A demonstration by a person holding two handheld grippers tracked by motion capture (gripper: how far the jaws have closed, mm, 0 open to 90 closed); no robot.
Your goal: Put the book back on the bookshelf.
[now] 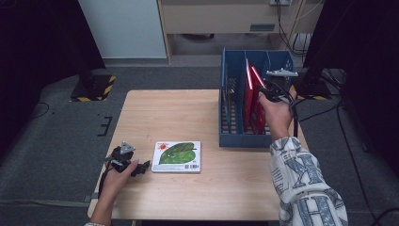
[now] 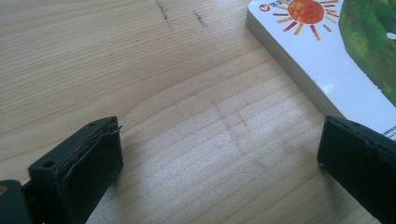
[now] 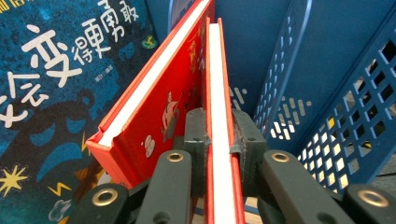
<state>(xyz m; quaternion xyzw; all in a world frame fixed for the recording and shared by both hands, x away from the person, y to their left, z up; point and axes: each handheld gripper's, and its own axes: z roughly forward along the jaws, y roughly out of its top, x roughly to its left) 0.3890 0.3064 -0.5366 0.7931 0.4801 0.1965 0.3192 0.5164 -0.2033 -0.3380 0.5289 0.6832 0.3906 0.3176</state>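
The right gripper (image 3: 218, 140) had its fingers clamped on a thin red book (image 3: 219, 93) inside the blue basket (image 1: 230, 136), while the left gripper (image 2: 219, 163) rested on the desk (image 2: 140, 70) with fingers apart beside the green-leaf book (image 2: 336, 56).

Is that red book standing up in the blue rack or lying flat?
Standing, leaning slightly. The red book sits on edge inside the blue rack, clamped by the right gripper.

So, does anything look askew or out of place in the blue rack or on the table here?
Slightly. In the blue rack, two red books lean rather than stand upright; the right tongs are clamped on the thinner one. The leaf-cover book lies flat beside the open left tongs. Nothing looks spilled or damaged.
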